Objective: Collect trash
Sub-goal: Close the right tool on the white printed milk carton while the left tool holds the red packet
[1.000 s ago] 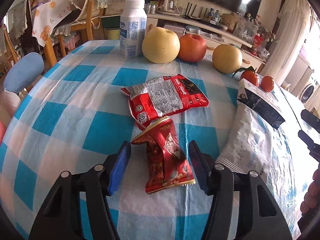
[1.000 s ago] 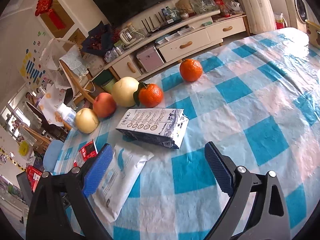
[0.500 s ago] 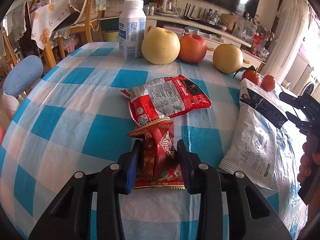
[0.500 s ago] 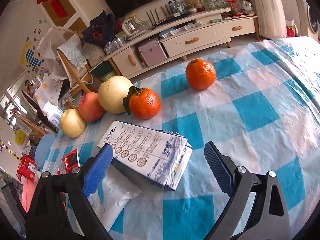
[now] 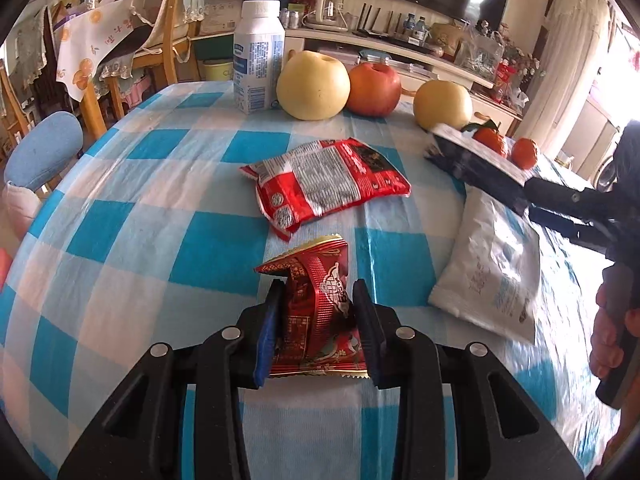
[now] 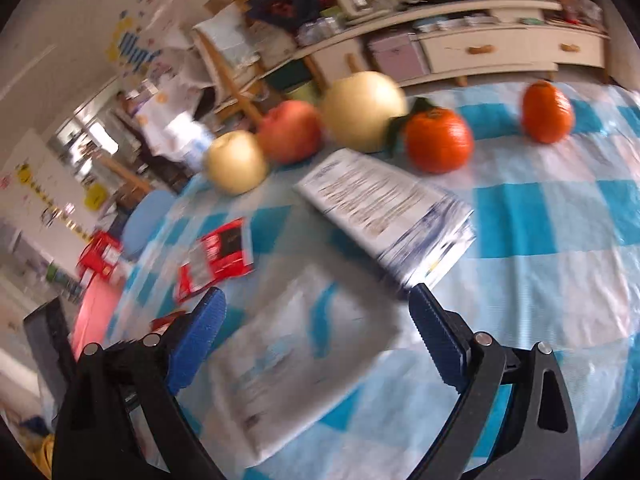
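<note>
A small red snack wrapper [image 5: 316, 304] is pinched between the blue pads of my left gripper [image 5: 318, 308], which is shut on it just above the checked tablecloth [image 5: 132, 216]. Beyond it lies a larger red snack packet [image 5: 324, 180]. A white plastic pouch [image 5: 488, 264] lies at the right, with a flattened dark-blue-and-white carton [image 5: 476, 160] behind it. In the blurred right wrist view my right gripper [image 6: 314, 330] stands open over the white pouch [image 6: 304, 360], the carton [image 6: 388, 208] just ahead of its fingers. The right gripper's arm [image 5: 568, 204] reaches in from the right.
A white milk bottle [image 5: 258, 56], two yellow pears [image 5: 314, 84], a red apple [image 5: 374, 88] and two tangerines [image 5: 524, 152] stand along the table's far edge. A blue stool [image 5: 40, 152] and wooden chairs stand to the left. A hand [image 5: 608, 332] holds the right gripper.
My left gripper closed on the small red wrapper and crumpled it upright. My right gripper swung left and rolled, from above the carton to over the white pouch.
</note>
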The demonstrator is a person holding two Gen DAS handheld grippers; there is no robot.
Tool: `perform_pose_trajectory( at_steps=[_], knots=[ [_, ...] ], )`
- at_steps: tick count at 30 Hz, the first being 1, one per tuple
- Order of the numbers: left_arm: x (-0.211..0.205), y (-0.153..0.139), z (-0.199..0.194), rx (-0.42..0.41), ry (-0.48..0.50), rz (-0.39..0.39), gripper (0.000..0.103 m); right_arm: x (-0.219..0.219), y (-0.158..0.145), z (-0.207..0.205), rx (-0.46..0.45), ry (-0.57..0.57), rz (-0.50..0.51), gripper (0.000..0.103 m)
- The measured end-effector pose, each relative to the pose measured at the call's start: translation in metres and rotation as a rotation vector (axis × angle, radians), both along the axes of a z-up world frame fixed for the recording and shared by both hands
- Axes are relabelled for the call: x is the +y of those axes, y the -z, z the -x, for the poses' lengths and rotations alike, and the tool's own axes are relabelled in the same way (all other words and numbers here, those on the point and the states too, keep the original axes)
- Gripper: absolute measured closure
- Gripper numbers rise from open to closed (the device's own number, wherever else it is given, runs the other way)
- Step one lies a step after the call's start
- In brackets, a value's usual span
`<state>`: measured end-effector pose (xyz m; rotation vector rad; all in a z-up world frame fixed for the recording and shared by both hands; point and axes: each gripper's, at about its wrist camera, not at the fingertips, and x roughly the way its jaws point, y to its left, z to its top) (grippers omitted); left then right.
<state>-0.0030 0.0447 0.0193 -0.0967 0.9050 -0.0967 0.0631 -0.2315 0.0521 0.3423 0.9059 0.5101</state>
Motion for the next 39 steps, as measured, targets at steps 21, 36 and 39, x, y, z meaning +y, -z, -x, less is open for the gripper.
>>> perform_pose_trajectory(
  at_steps=[21,36,39],
  knots=[
    [0.003,-0.003,0.024,0.011,0.051,0.06,0.066,0.001,0.016,-0.053,-0.05,0.08,0.221,0.009],
    [0.014,-0.005,0.046,0.032,0.057,0.046,0.066,0.011,0.017,-0.044,-0.065,0.022,0.269,0.037],
    [0.024,-0.009,0.053,0.023,0.047,0.05,0.066,0.021,0.016,-0.035,-0.076,-0.01,0.282,0.037]
  ],
)
